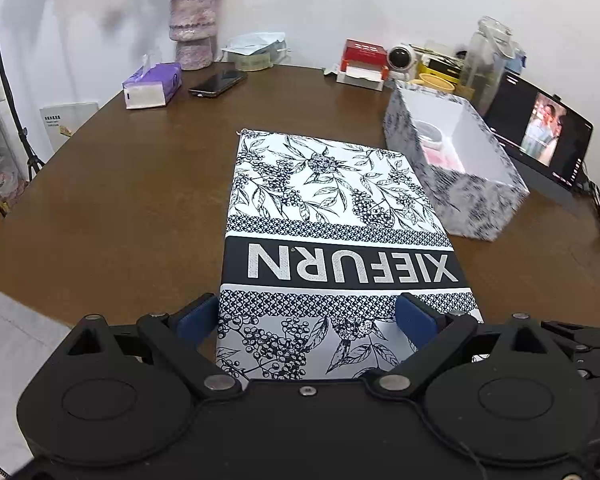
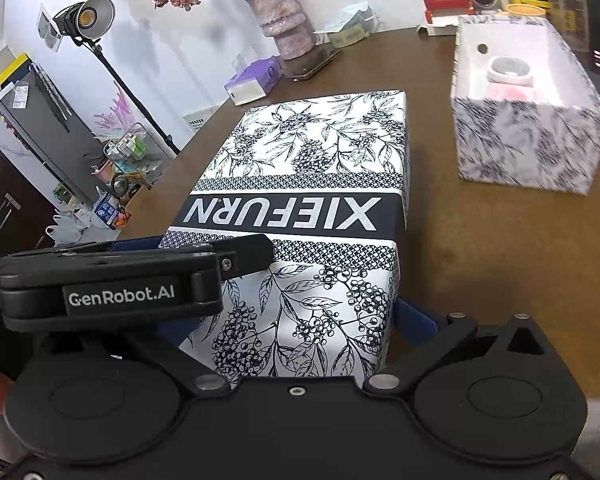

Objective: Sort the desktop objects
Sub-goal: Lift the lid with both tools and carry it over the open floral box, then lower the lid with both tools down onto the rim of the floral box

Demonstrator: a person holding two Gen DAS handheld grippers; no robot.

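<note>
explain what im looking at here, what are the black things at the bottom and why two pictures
The black things are hand-held grippers, one in each of a person's hands; no robot arm is involved. Each carries a wide-angle camera looking forward along its two blue-padded fingers, hence two pictures: one from the left gripper, one from the right gripper.

Both grippers straddle the near end of the same thing, a patterned box lid printed XIEFURN. The left gripper's side also shows in the right view. The pads sit at the lid's sides; whether they squeeze it I cannot tell.

The brown table also holds the matching open box with a small round container inside, a purple tissue pack, a phone and a flower vase.
</note>
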